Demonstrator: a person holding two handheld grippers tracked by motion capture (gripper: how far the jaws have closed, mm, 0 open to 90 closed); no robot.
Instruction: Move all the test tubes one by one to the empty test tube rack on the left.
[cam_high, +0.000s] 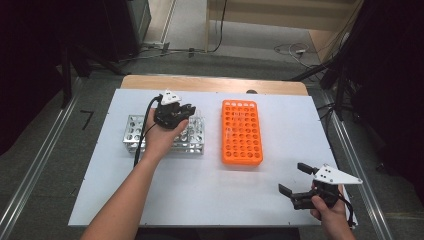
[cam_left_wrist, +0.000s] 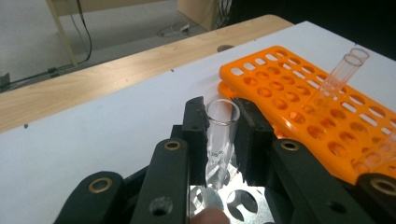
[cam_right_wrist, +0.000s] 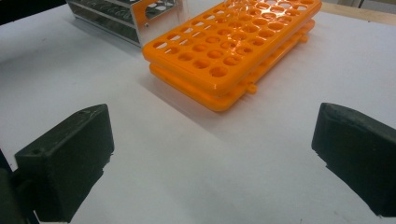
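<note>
Left gripper view shows the left gripper (cam_left_wrist: 223, 135) clamped on a clear glass test tube (cam_left_wrist: 221, 140), its two black jaws pressing the tube from either side at the centre of the frame, the tube's open mouth just above the jaw tips. Below the tube, at the bottom centre, lie the round holes of a metal tube rack (cam_left_wrist: 233, 203), and the tube's lower end stands at one of them. To the right sits an orange tube rack (cam_left_wrist: 299, 93), with two more clear tubes (cam_left_wrist: 343, 70) leaning in it at the upper right.

From the high view, the left gripper (cam_high: 175, 114) sits over the metal tube rack (cam_high: 134, 134) at centre left, with the orange tube rack (cam_high: 242, 132) just to its right on the white table (cam_high: 200, 190). At lower right the right gripper (cam_high: 295, 180) has its jaws spread wide with nothing between them, well apart from both racks.
</note>
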